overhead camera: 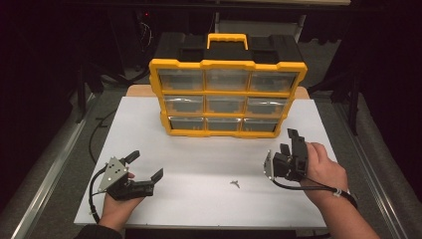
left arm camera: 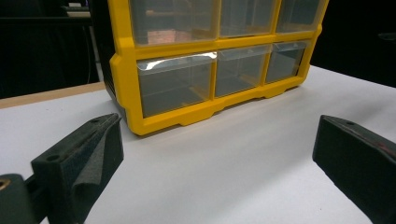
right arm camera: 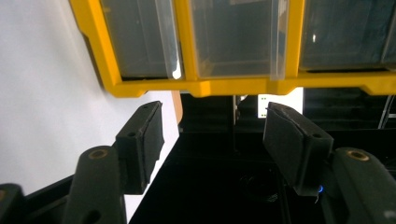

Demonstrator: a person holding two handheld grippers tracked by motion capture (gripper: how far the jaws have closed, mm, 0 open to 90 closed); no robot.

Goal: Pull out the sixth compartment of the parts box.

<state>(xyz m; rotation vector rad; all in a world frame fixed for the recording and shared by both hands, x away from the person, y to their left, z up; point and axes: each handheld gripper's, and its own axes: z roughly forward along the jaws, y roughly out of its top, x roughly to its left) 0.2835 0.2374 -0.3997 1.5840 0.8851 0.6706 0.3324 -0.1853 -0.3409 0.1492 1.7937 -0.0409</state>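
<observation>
A yellow-framed plastic organiser case (overhead camera: 227, 97) with a black body and a yellow carry handle (overhead camera: 227, 40) stands upright at the twelve o'clock end of the white table (overhead camera: 199, 164). Its front faces six o'clock and carries nine clear plastic drawers in three rows of three; its long axis runs from nine to three o'clock. All the drawers sit pushed in. In the left gripper view the bottom-row drawers (left arm camera: 175, 84) look empty, though glare on the clear fronts makes that hard to settle, and the upper rows are too dim to read.

A small grey metal part (overhead camera: 235, 183), possibly a wing nut or screw, lies on the bare table at about six o'clock from the case, well apart from it and between the two grippers. Its shape is too small to give a direction.

The left gripper (overhead camera: 147, 166) rests low at seven o'clock, pointing towards the case, its jaws wide apart with nothing between them. The right gripper (overhead camera: 289, 141) is held at four o'clock, just off the case's lower right corner, tipped on its side; its jaws stand partly apart and empty, aimed along the case's right edge.

Nothing lies between the grey part and either gripper.
</observation>
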